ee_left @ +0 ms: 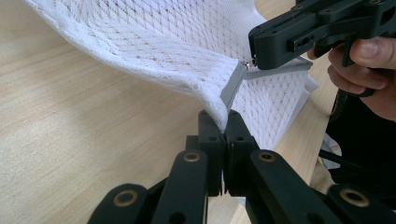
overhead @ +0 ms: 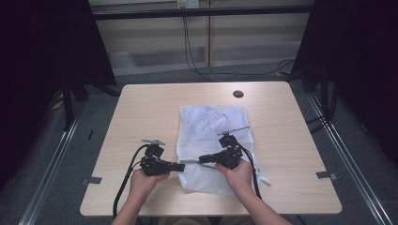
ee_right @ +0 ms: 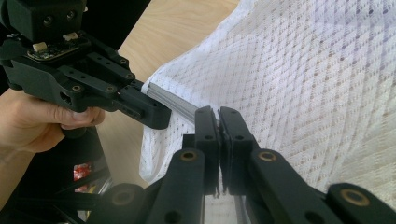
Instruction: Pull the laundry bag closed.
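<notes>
Both grippers are clenched: the left gripper pinches the corner of the white mesh laundry bag, and the right gripper clamps its grey zipper strip — likely bracing it for zipping — on the pale wooden table.

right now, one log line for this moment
left gripper: shut on mesh bag edge | right gripper: shut on zipper | bag: on table

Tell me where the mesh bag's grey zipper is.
In the high view, the grey zipper runs along the mesh bag near edge, between left gripper and right gripper.
</notes>
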Available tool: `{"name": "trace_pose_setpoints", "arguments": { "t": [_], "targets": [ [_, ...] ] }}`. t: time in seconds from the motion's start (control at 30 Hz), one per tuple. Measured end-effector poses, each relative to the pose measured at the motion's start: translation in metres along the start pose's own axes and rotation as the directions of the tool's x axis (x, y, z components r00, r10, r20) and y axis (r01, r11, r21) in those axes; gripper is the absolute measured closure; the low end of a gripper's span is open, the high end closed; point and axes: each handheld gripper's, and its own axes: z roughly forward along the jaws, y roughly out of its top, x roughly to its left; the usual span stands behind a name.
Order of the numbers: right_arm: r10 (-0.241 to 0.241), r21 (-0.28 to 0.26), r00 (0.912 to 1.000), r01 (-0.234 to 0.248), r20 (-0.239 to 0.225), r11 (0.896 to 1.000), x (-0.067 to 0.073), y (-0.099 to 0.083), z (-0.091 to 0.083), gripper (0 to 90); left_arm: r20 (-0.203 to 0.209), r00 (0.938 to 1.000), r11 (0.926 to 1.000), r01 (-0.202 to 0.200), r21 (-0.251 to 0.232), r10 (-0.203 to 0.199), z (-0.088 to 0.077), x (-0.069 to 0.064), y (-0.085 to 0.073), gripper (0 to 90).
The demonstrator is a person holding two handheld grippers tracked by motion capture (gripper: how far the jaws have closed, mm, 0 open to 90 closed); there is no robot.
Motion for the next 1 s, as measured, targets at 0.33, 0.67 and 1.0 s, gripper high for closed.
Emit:
{"name": "trace_pose_setpoints", "arguments": {
  "t": [0.33,0.67,1.0],
  "targets": [
    [0.005,0.006,0.9999,-0.005,-0.011,1.000,-0.0011,-0.0002,-0.0007,87.2,0.005,1.0000,1.0000,0.001,0.005,-0.001,-0.0001,0.0001,0.0000,88.4],
    [0.003,0.004,1.0000,-0.003,0.003,1.000,-0.0049,-0.0016,-0.0059,87.1,0.002,0.9999,0.9999,0.013,-0.004,-0.013,-0.0014,0.0016,-0.0004,88.4],
    [0.008,-0.004,0.9999,-0.008,0.011,1.000,-0.0066,-0.0041,-0.0084,87.2,-0.006,0.9999,0.9999,0.012,-0.004,-0.012,-0.0017,0.0018,-0.0004,88.4]
  ]
}}
